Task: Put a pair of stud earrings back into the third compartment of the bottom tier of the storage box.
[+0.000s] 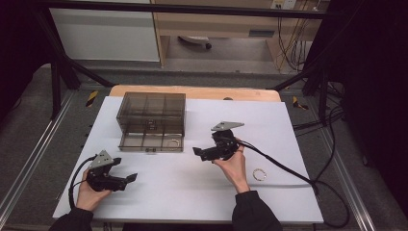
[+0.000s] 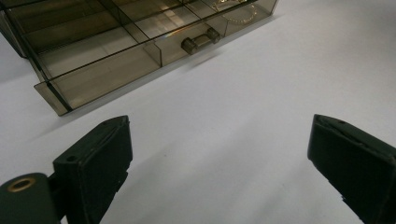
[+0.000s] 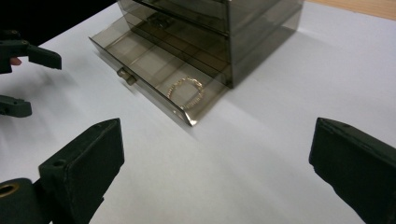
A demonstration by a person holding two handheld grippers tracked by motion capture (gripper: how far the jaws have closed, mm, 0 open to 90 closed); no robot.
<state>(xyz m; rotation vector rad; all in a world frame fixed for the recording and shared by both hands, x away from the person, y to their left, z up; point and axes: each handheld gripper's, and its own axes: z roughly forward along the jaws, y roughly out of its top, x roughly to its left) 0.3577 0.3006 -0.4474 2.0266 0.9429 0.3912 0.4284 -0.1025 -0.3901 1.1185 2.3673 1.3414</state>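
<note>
drawer box (image 1: 151, 115), one: smoky see-through plastic, standing at the far left of the white surface (image 1: 192, 192). its lowest drawer (image 1: 151, 143) is pulled out toward the person; a small knob (image 1: 150, 150) sits on the drawer front. the inner dividers can be made out through the walls, but the upper drawers are too dim to tell what they hold. in the left gripper view the box is cut off at the top edge.

rings, two. one beaded gold ring (image 3: 186, 92) lies in the right-end compartment of the open drawer, seen through the tinted wall. the second ring (image 1: 260, 174) lies loose on the surface, to the right of the person's right wrist, well apart from the box; its detail is too small to make out.

hand-held grippers, two. left hand-held gripper (image 1: 130, 179): jaws wide apart, nothing between them, held low over the near left part of the surface, pointing toward the drawer. right hand-held gripper (image 1: 196, 151): jaws wide apart, nothing between them, near the drawer's right front corner and not touching it. in both gripper views the jaw tips run off the bottom edge.

cables, two: one trails from each hand-held gripper; the right one runs off the surface's right edge.

hands, two; sleeves dark, cut off at the bottom edge of the high view.
</note>
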